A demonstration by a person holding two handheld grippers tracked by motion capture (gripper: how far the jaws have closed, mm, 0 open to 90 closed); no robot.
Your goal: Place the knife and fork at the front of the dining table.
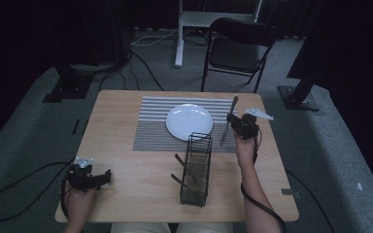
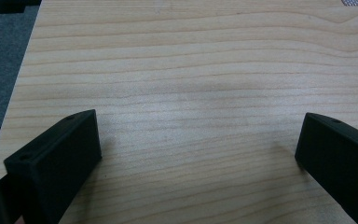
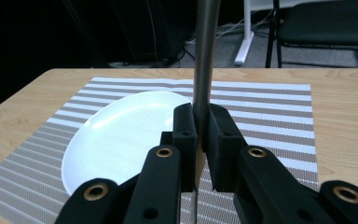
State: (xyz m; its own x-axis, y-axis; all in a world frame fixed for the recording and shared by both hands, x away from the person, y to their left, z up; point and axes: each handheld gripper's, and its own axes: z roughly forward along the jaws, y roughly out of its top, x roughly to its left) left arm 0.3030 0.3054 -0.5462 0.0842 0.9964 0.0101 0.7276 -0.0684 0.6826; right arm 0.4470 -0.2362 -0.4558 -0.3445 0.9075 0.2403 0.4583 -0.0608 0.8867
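Wire caddy (image 1: 196,170) before plate (image 1: 189,121); right jaws clamped on seemingly a knife (image 1: 228,121), left jaws apart.

The room was dim, with dark walls. Grey carpet (image 1: 29,141) covered the floor, crossed by cables (image 1: 143,65). A black folding chair (image 1: 238,46) stood behind the wooden counter (image 1: 126,194), beside a white post (image 1: 179,34).

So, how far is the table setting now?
Done: the white round plate lies on the striped grey placemat. In hand: the right gripper is shut on a metal knife, held beside the plate. Left: two dark-handled utensils wait in the black wire caddy. The left gripper rests open over bare wooden table.
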